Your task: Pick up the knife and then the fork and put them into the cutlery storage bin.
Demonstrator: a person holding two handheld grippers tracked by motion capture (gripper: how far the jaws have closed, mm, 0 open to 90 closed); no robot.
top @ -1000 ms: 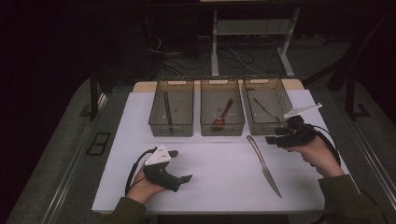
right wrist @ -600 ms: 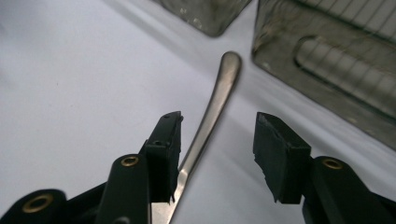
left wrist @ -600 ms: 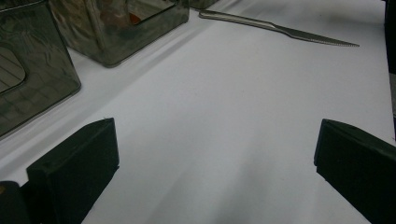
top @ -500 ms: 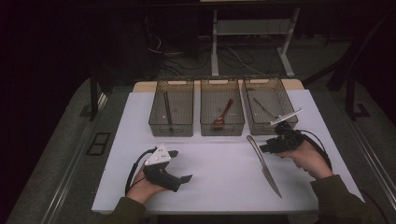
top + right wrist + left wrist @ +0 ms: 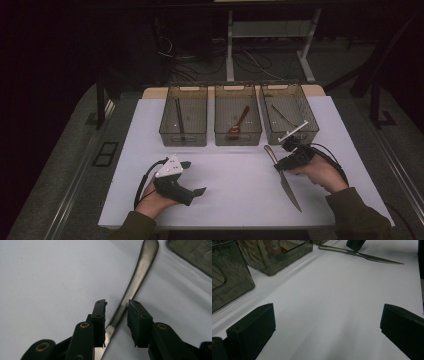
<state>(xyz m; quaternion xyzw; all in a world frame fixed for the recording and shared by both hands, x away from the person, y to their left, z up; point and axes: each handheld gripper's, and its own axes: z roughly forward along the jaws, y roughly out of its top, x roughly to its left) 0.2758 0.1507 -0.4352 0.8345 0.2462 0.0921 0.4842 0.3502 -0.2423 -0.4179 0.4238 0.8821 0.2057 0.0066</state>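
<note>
White sheeting covers the flat table (image 5: 240, 195) that takes up the middle of the high view, and we see three smoky, see-through plastic bins in a row across its upper part. At centre left stands the left bin (image 5: 183, 114) with a long dark utensil in it, beside it the middle bin (image 5: 238, 114) with a reddish-brown spoon (image 5: 239, 120), and at centre right the right bin (image 5: 289, 112) with a slim metal piece.

Below the right bin, at right of centre, lies the long steel table knife (image 5: 284, 178), flat on the sheet, its handle end toward the bins and its blade running down toward the lower edge. In the left gripper view it shows at the top, its toothed blade pointing right (image 5: 362, 255).

We hold the black right gripper (image 5: 281, 165) low over the knife's handle. In the right gripper view its jaws have just been closing, with the handle (image 5: 132, 285) passing between them. A slim gap shows on each side, so the pads straddle the handle without pinching it.

Our black left gripper (image 5: 200, 191), topped by a grey three-cornered plate, sits at lower left of the high view. Its pads (image 5: 254, 327) stand spread wide over bare white sheet, gripping nothing.
</note>
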